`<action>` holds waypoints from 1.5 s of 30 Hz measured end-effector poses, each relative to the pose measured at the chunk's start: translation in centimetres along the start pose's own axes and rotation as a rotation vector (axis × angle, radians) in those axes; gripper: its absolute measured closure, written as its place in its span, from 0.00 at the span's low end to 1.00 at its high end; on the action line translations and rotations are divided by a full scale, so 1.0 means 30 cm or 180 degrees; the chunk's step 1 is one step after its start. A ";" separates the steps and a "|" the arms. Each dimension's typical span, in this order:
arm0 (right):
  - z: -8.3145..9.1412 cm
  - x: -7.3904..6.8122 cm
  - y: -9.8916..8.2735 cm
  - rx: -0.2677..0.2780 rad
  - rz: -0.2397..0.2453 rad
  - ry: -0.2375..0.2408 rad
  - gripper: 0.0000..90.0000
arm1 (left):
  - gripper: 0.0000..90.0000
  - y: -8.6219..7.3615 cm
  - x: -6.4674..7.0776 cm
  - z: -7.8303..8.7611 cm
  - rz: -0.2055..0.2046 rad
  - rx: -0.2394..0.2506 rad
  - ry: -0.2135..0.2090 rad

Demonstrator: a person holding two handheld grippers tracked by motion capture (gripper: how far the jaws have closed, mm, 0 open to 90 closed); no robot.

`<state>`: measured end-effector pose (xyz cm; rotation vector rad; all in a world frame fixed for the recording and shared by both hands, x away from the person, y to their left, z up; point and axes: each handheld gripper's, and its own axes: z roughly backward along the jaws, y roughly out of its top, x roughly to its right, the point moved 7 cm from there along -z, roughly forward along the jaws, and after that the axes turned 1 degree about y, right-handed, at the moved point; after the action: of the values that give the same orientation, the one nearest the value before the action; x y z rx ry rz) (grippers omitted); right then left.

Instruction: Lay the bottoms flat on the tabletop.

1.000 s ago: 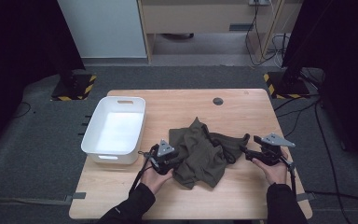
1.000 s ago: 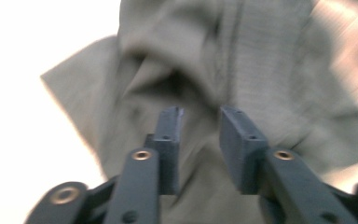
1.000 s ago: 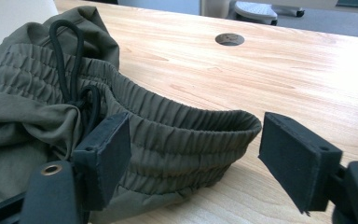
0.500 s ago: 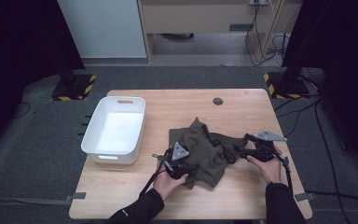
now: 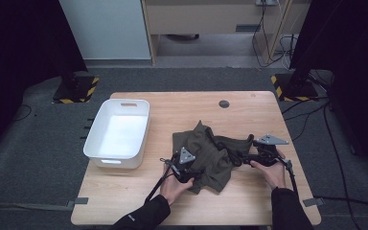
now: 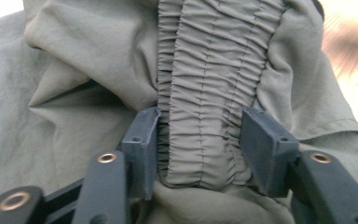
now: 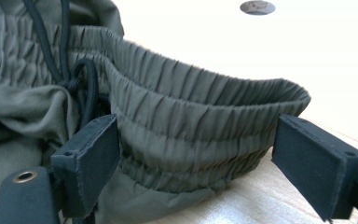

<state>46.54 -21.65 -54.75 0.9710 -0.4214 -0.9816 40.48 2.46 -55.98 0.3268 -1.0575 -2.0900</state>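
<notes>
An olive-green garment [image 5: 211, 153] with an elastic waistband and a black drawstring [image 7: 74, 70] lies crumpled on the wooden table [image 5: 172, 110]. My left gripper [image 5: 197, 168] sits at its near left edge. In the left gripper view the ruched waistband [image 6: 205, 93] lies between the jaws of the left gripper [image 6: 200, 140], which have just been closing; the pads flank the band without squeezing it. My right gripper [image 5: 243, 155] is at the garment's right end. The right gripper [image 7: 200, 144] has just been opening and stands wide around a loop of waistband [image 7: 191, 116].
A white plastic tub [image 5: 96, 139] stands on the left part of the table. A small dark round disc [image 5: 224, 103] sits near the far edge. Bare wood lies beyond and in front of the garment. Cables run across the floor around the table.
My left gripper has shifted right and lower along the garment's near edge, onto the waistband. The right gripper has stayed almost in place at the right end.
</notes>
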 end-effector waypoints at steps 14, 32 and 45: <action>0.036 -0.002 0.035 0.0249 -0.0058 0.0139 0.13 | 0.70 -0.023 -0.072 0.102 -0.0117 -0.0096 0.0022; 0.037 -0.013 0.053 0.0409 -0.0139 0.0223 0.24 | 0.80 -0.009 -0.131 0.169 -0.0151 -0.0120 0.0065; -0.022 -0.107 0.037 0.0155 0.0150 0.0579 0.18 | 0.90 0.003 -0.140 0.187 -0.0089 -0.0042 0.0011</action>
<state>45.87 -18.38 -53.82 1.0801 -0.3155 -0.8358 40.46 8.72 -52.84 0.3401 -1.0421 -2.1196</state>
